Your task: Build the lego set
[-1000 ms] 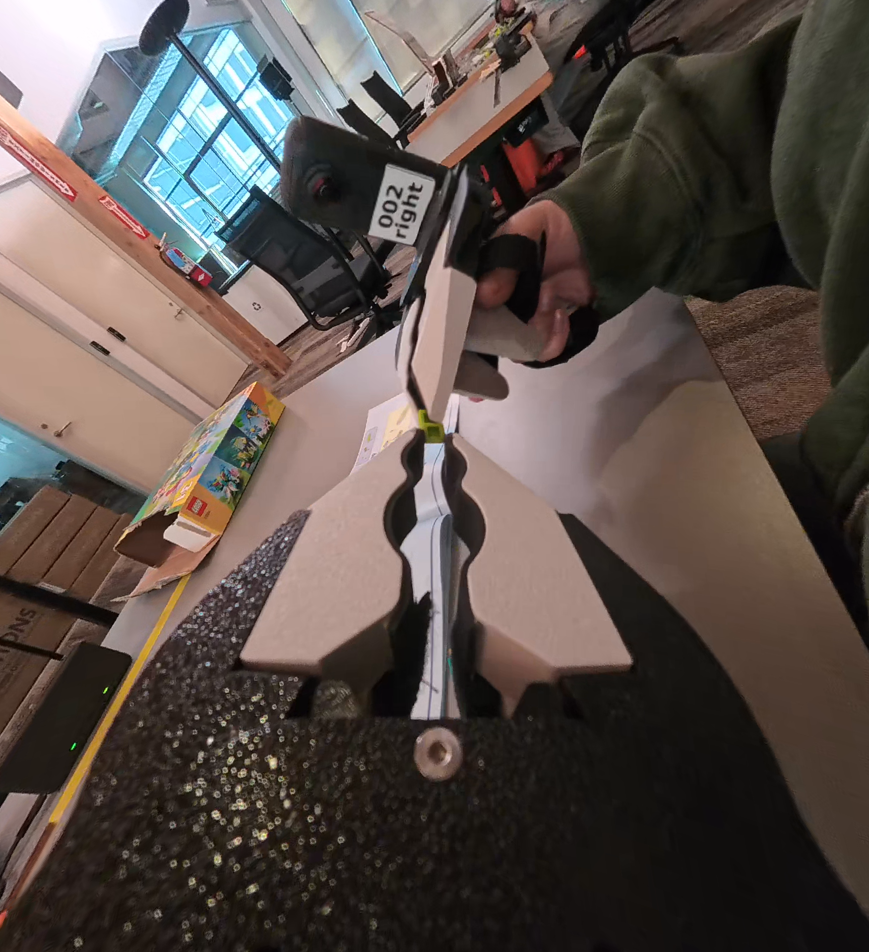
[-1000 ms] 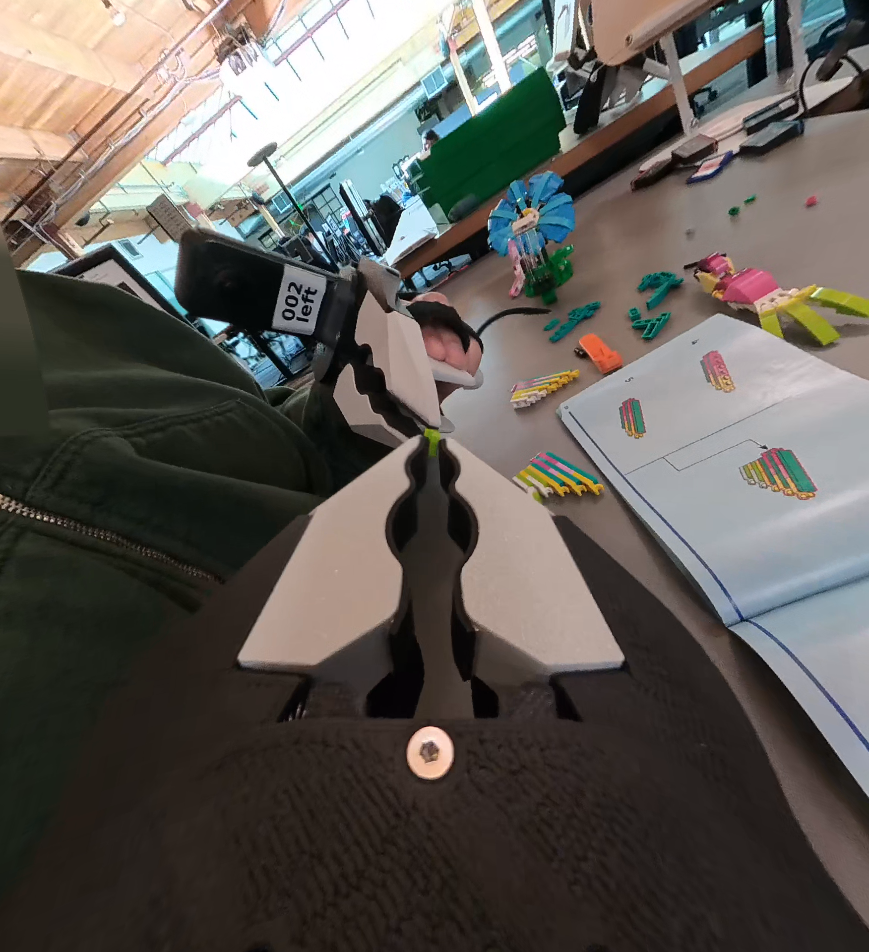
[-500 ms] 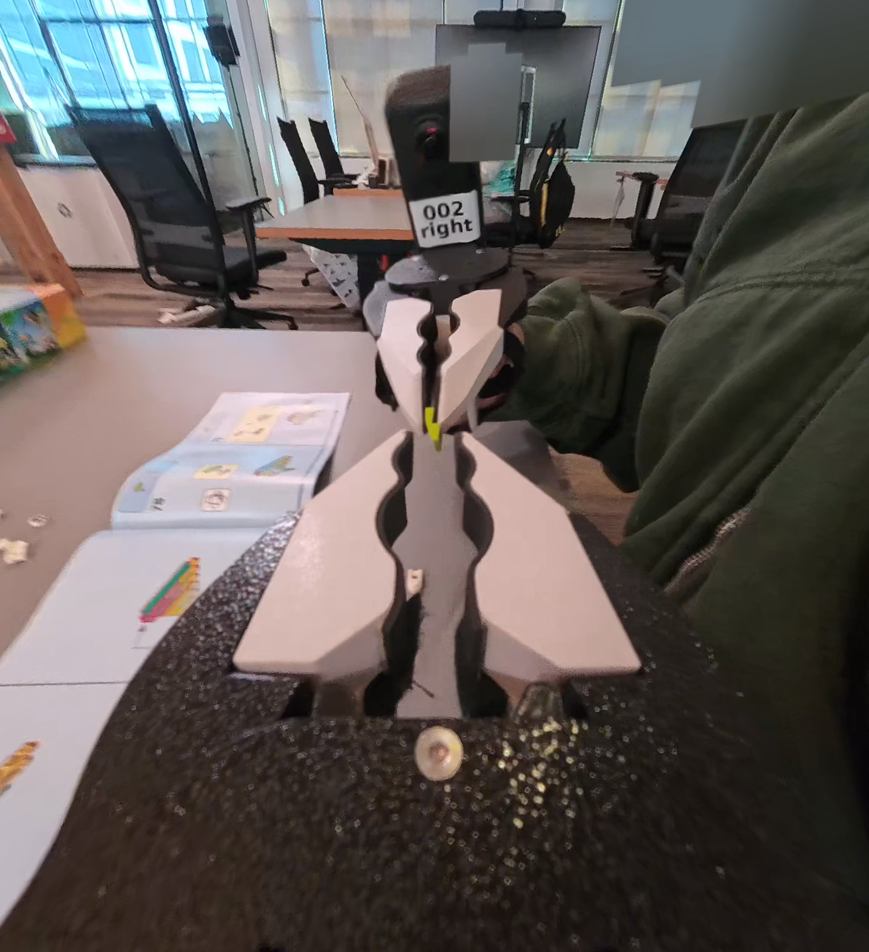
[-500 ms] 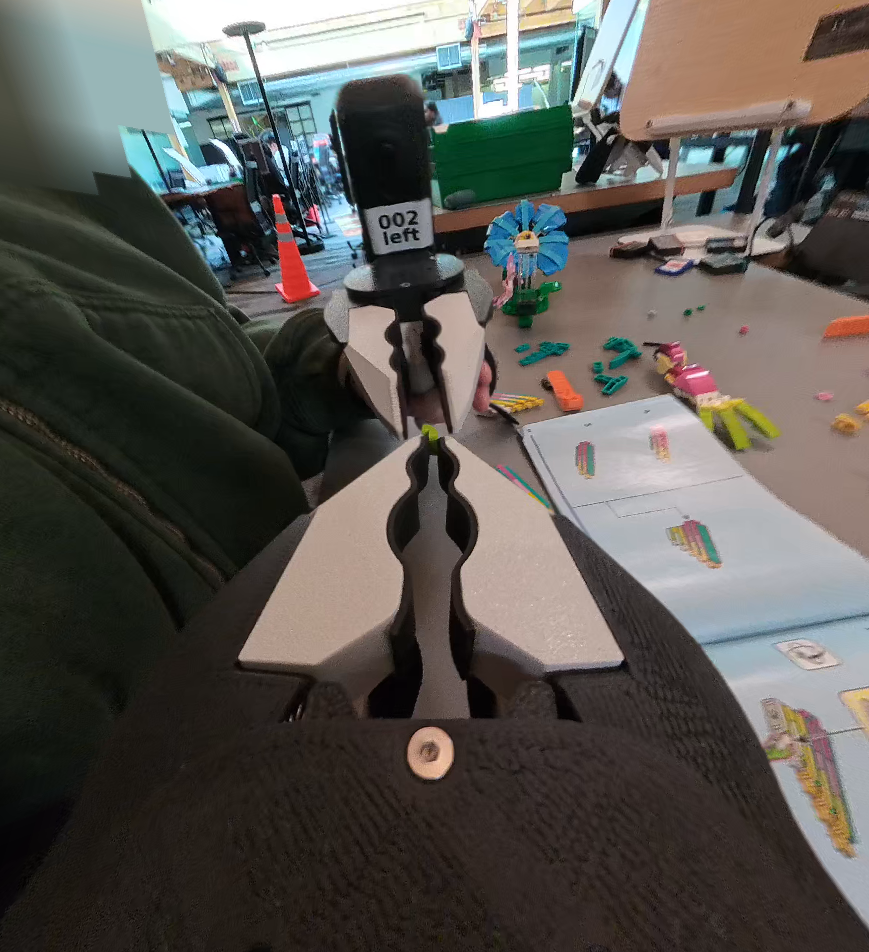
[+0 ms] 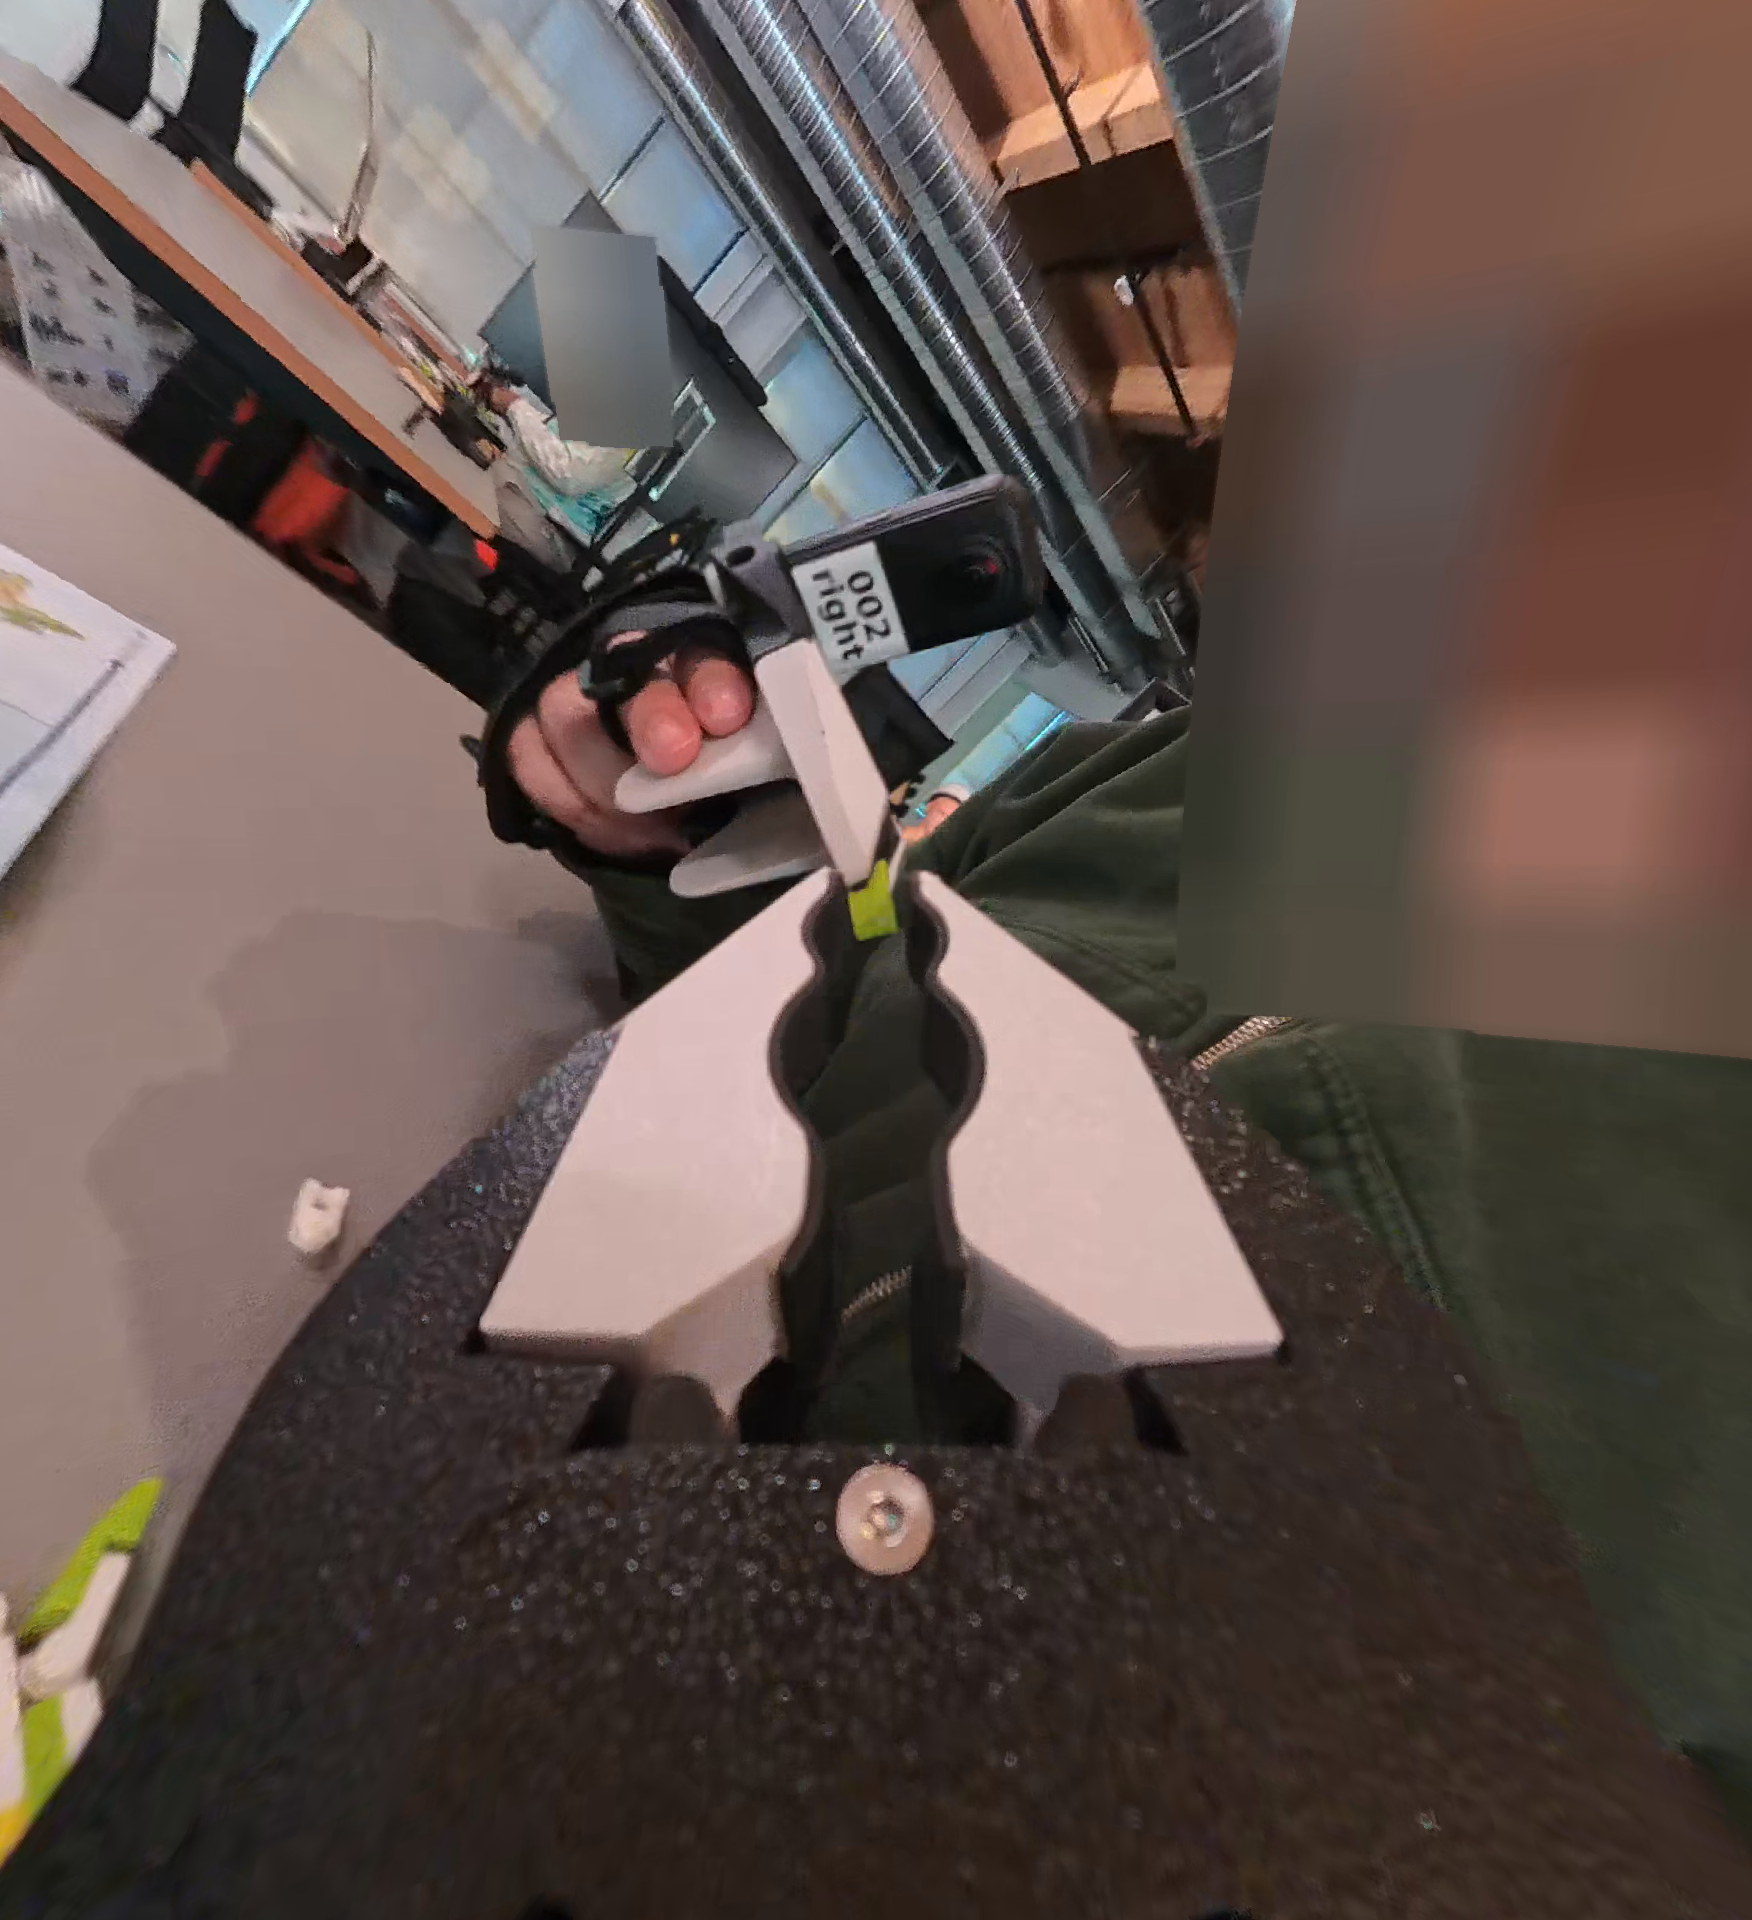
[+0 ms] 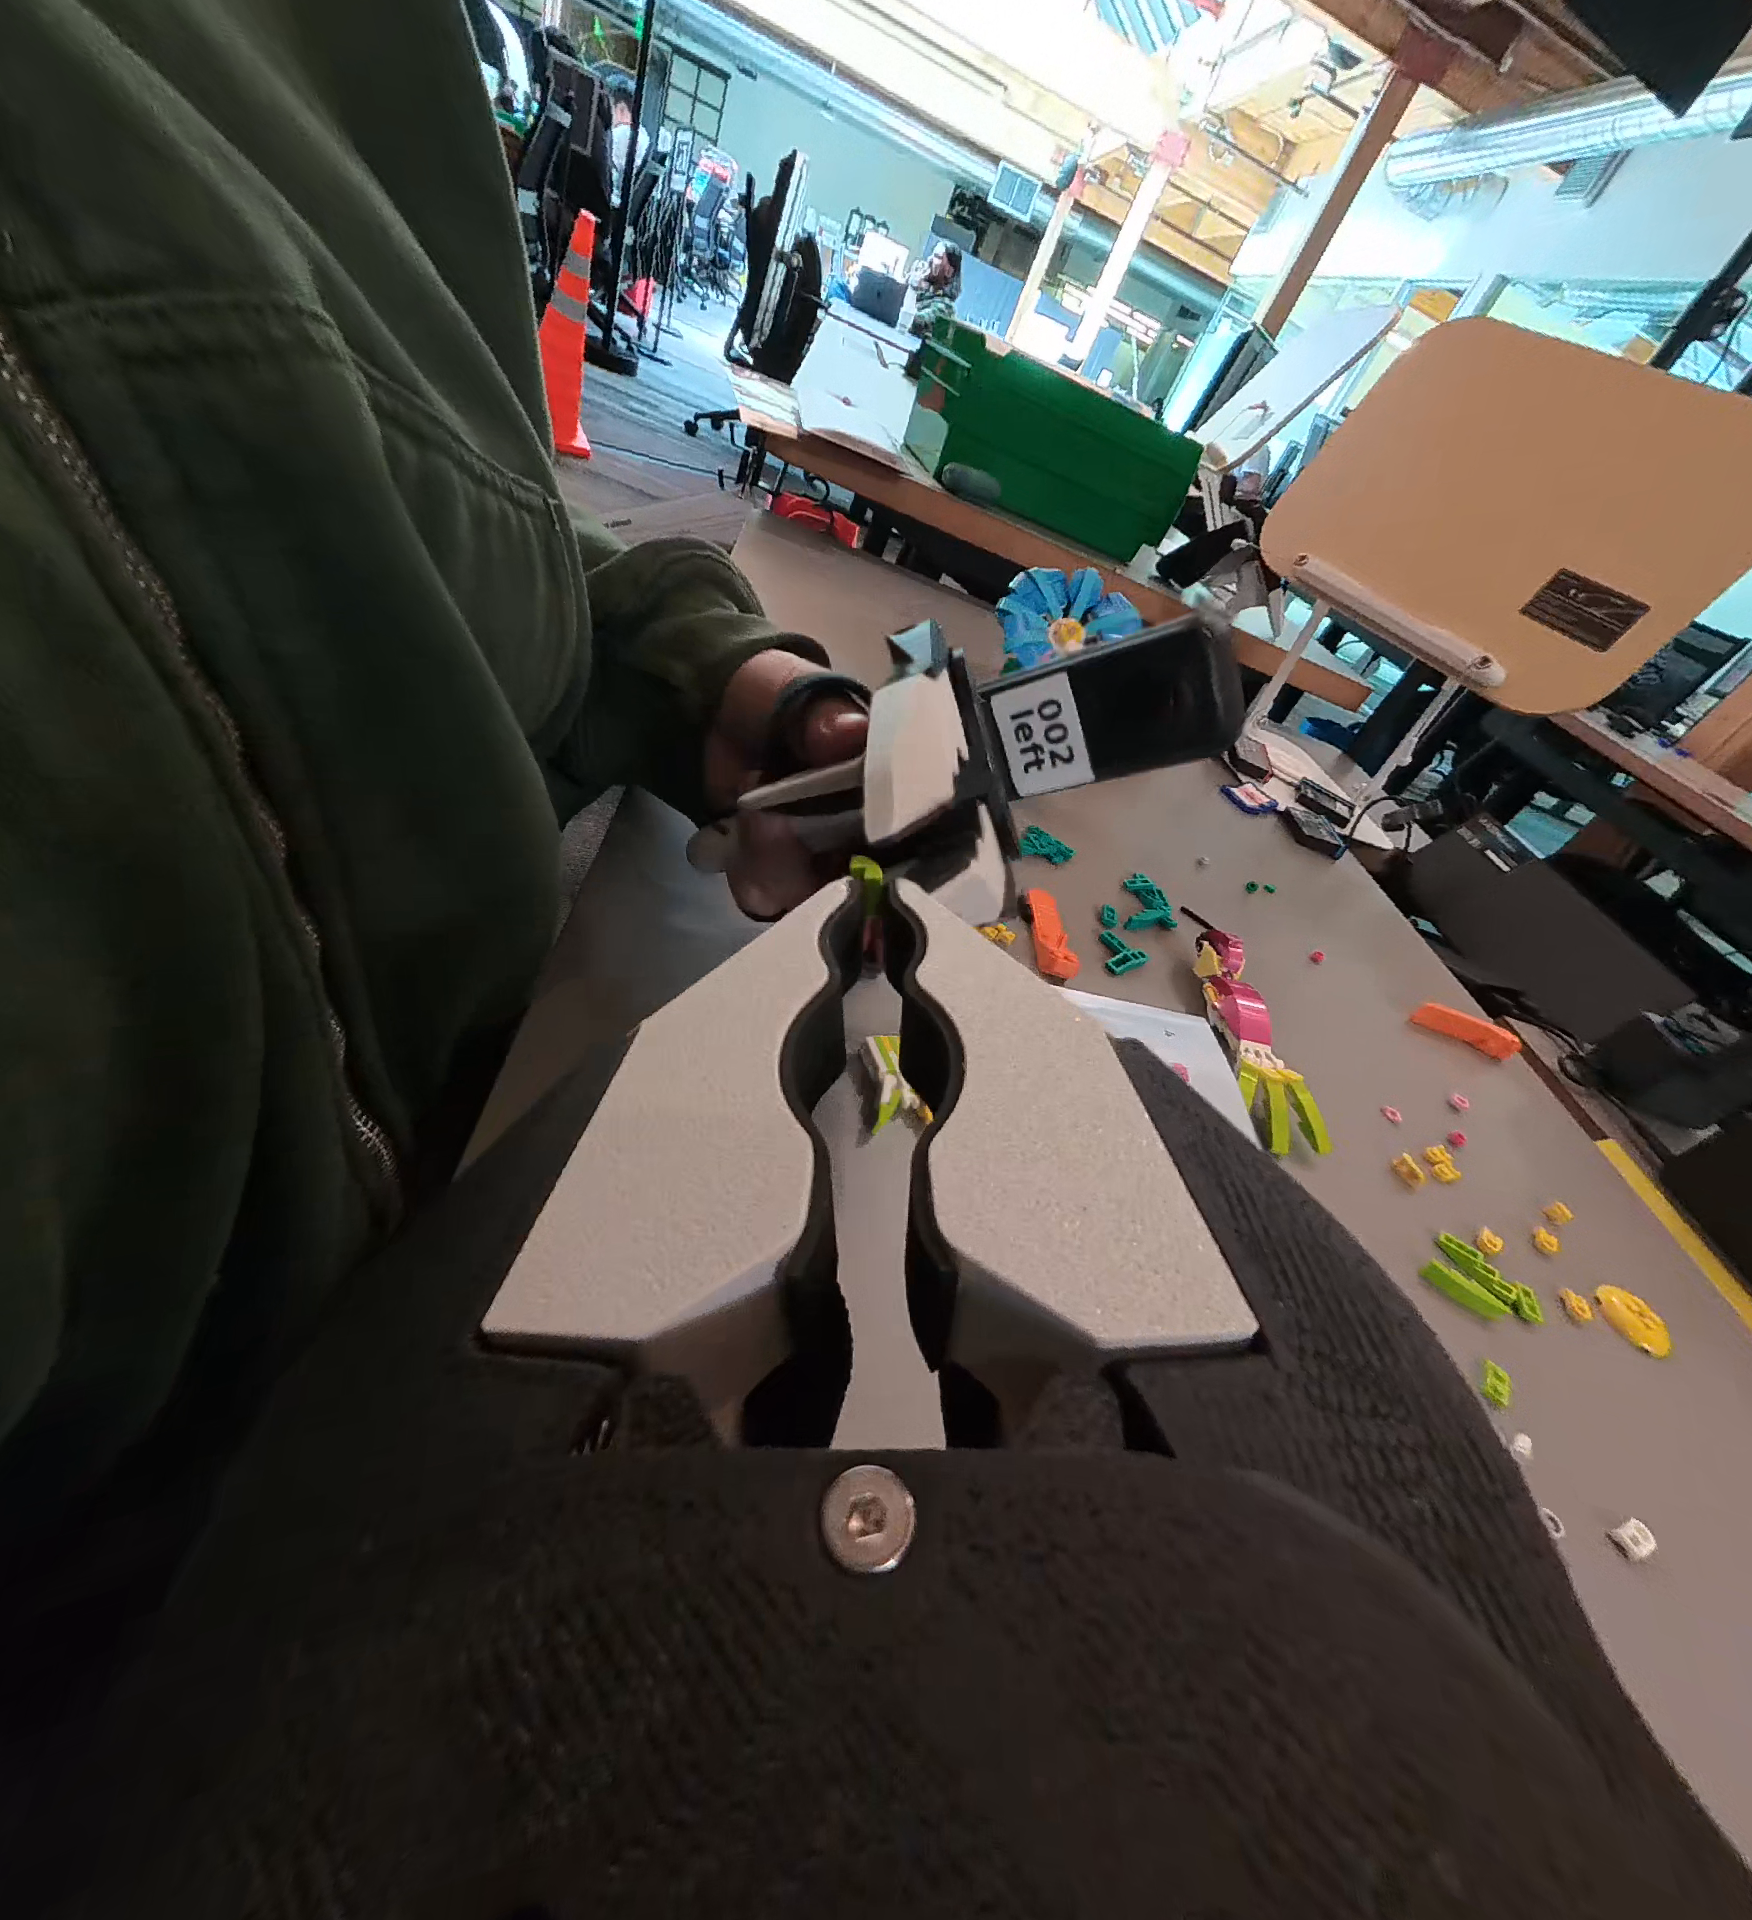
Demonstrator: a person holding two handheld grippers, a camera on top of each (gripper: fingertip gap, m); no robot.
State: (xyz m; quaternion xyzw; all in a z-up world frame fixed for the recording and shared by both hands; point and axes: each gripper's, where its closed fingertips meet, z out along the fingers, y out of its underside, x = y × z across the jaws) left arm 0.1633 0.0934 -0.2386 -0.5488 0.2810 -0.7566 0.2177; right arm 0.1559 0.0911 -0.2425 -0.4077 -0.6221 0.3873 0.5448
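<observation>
Left wrist view: left gripper (image 5: 870,902) and right gripper (image 5: 877,864) pinch lime brick (image 5: 871,907) at 12 o'clock; light, stiff, probably slippery; hold flat sides.

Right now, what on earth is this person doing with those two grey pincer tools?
A person in a dark green jacket holds a two-finger gripper in each hand, above a grey table. The left gripper and the right gripper meet tip to tip, both pinching one small lime-green lego piece in mid-air. Loose coloured lego pieces, a pink and lime part-built model and a light blue instruction booklet lie on the table.
</observation>
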